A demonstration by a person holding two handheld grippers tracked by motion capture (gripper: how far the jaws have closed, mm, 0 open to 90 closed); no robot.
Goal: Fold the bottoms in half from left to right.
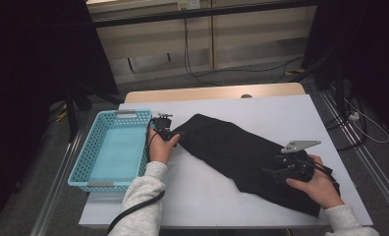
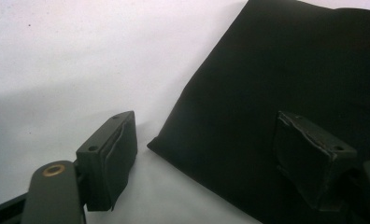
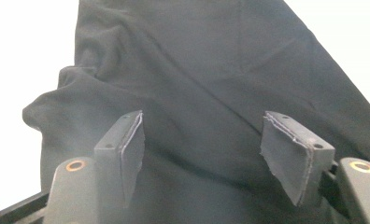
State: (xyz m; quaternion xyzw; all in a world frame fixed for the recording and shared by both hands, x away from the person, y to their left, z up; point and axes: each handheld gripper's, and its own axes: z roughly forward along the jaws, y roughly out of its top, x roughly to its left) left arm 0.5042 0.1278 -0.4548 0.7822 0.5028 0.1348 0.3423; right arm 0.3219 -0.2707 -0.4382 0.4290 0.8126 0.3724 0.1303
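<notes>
- A black cloth [image 1: 236,147], folded into a long band, lies flat on the white table sheet [image 1: 202,187]. In the high view it runs across the middle of the sheet from about 10 o'clock to about 4 o'clock.
- Its far corner, at the 10 o'clock end, comes to a blunt point just beside the left gripper [image 1: 166,133]. The near end at 4 o'clock is wider and reaches close to the sheet's front right edge.
- In the left gripper view the cloth [image 2: 286,93] fills the side from 12 to 5 o'clock, and its corner sits on the sheet between the jaws.
- The left gripper [image 2: 211,154] stands wide apart: one pad is over bare white sheet, the other over the cloth, and neither presses on the fabric.
- In the right gripper view the cloth [image 3: 197,79] shows soft folds and a rumpled edge at 9 o'clock.
- The right gripper [image 3: 202,158] is also spread wide, hovering above the fabric with nothing pinched between its pads. In the high view this gripper [image 1: 281,169] sits over the cloth's near end, with its grey three-cornered plate on top.
- A light blue plastic basket [image 1: 84,162] stands at 9 o'clock of the cloth, just beside the left hand [image 1: 159,150].
- The wooden table edge [image 1: 212,92] shows at 12 o'clock, beyond the sheet.
</notes>
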